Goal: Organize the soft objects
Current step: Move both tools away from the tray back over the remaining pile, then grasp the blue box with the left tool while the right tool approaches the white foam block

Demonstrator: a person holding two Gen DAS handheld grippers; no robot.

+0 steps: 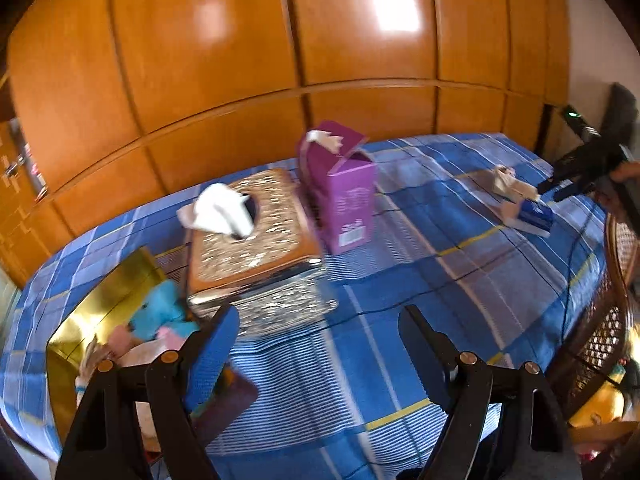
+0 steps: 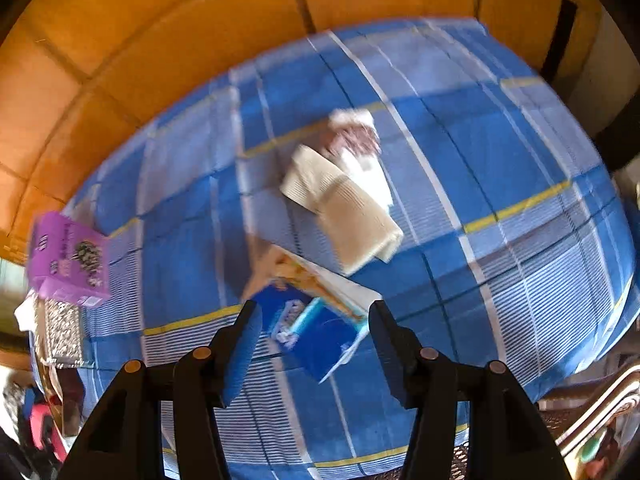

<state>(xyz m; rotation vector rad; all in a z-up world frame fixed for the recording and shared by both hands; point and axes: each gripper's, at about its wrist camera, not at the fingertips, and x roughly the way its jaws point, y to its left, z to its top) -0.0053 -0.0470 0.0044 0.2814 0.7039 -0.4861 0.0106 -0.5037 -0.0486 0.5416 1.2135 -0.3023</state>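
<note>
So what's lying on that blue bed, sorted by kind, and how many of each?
Tissue boxes: 2, the silver box and the purple box
Tissue packs: 1, the blue pack
Folded cloths: 2, the beige cloth and the white cloth
Gold bins of soft toys: 1, the bin
Total: 6

A bed covered in a blue plaid sheet carries everything. Toward its left side lie an open gold box with plush toys in it, just beside it an ornate tissue box with a white tissue sticking up, and next to that an upright purple box. Well apart to the right lie a blue packet, a folded beige cloth touching its far edge, and a small patterned cloth.
</note>
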